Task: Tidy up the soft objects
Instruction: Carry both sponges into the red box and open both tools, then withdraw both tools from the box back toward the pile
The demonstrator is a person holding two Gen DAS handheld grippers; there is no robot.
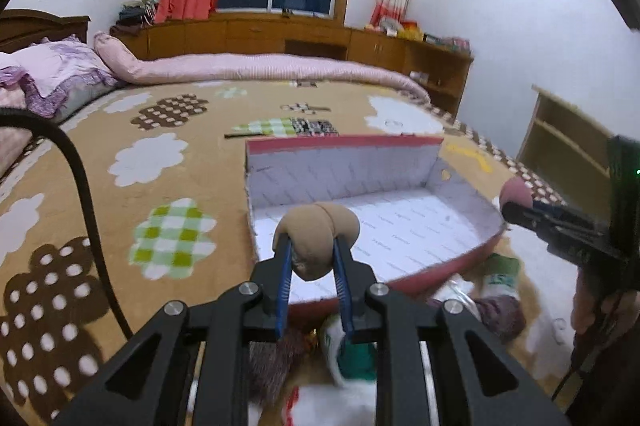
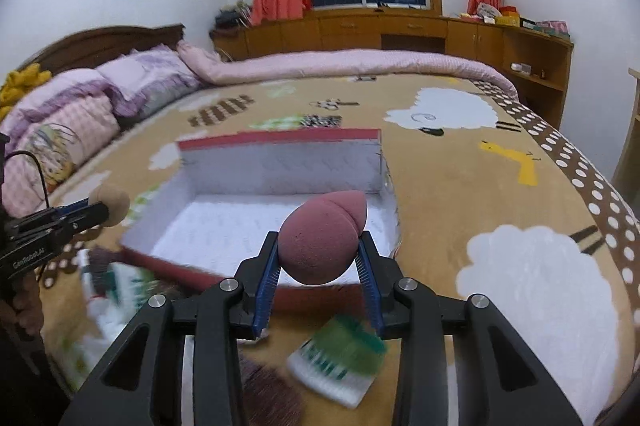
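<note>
Left gripper (image 1: 313,250) squeezes tan sponge (image 1: 316,235), bulging (pinched) past the tips; right gripper (image 2: 319,253) clamps pink sponge (image 2: 320,240), tip pointing far-right.

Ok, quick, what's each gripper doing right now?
Left gripper: shut on the tan sponge.
Right gripper: shut on the pink sponge.

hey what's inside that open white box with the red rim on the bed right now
The white box looks empty: bare white lining with faint print. The tan sponge in the left tool and the pink sponge in the right tool hide part of its floor.
</note>
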